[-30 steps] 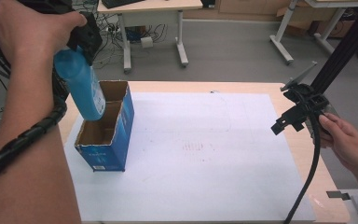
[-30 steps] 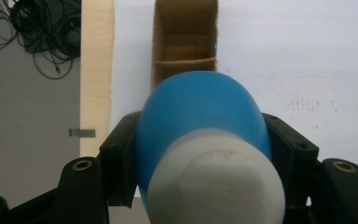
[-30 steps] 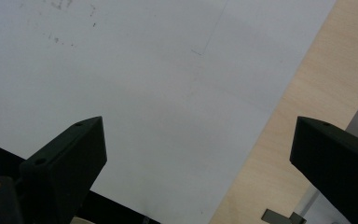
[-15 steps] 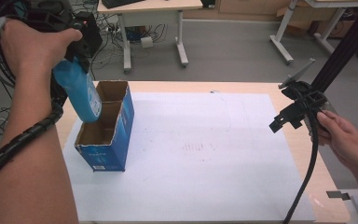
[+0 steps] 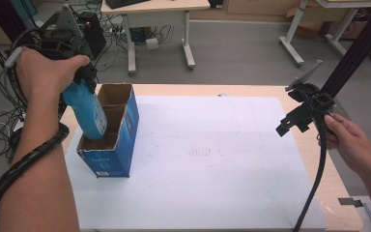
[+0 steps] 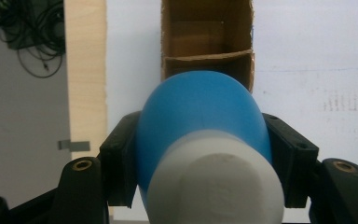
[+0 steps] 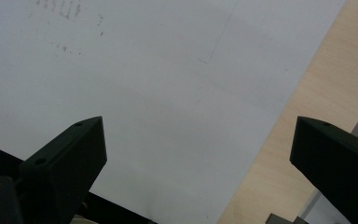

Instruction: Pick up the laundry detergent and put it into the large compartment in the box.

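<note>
Blue white-capped bottle (image 5: 88, 113) tilted, bottom inside open blue carton (image 5: 117, 145)

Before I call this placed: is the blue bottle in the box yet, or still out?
Partly in. The blue bottle tilts with its lower end past the box rim, in the near compartment, held by the left gripper.

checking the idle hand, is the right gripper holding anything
No, the right gripper has its jaws wide apart over the white sheet, nothing between them.

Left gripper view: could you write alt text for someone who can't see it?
Two black fingers clamp a blue bottle with a white cap, held over an open cardboard box split by a divider, on a white sheet over a wooden table.
</note>
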The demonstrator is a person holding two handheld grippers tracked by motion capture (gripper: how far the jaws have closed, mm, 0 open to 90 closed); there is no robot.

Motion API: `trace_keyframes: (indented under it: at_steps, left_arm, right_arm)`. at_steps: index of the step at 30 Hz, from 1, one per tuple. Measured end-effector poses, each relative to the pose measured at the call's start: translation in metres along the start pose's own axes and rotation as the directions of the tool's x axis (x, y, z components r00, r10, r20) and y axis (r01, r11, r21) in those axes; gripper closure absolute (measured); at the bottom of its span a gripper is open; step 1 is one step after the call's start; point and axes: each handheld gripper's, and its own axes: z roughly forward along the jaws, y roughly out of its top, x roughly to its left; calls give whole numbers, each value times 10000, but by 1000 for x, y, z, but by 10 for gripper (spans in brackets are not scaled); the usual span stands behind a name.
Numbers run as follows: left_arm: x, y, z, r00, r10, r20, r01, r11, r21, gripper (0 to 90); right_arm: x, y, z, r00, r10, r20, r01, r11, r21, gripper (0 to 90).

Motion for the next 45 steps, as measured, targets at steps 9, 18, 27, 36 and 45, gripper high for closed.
trace_keyframes:
  at_steps: [9, 18, 27, 36, 45]
  left_arm:
    - [-5, 1, 30, 9995, 296, -130, -292, 9992, 281, 375]
    - [-9, 0, 44, 9986, 468, -227, -457, 9979, 456, 376]
    - [-10, -3, 58, 9987, 497, -139, -489, 9974, 525, 376]
    - [-16, -1, 77, 9976, 694, -76, -687, 9951, 709, 376]
    - [-22, 0, 92, 9965, 832, -36, -827, 9936, 770, 375]
  right_arm:
    - [1, 1, 2, 10000, 13, -16, -13, 10000, 49, 39]
    - [2, 2, 3, 10000, 13, -66, -13, 10000, 27, 39]
    - [5, 3, 4, 10000, -21, -80, 21, 10000, 48, 39]
    - [2, 3, 7, 9999, 28, -103, -27, 9999, 99, 39]
    - [-1, 3, 9, 9998, 96, -154, -94, 9999, 128, 39]
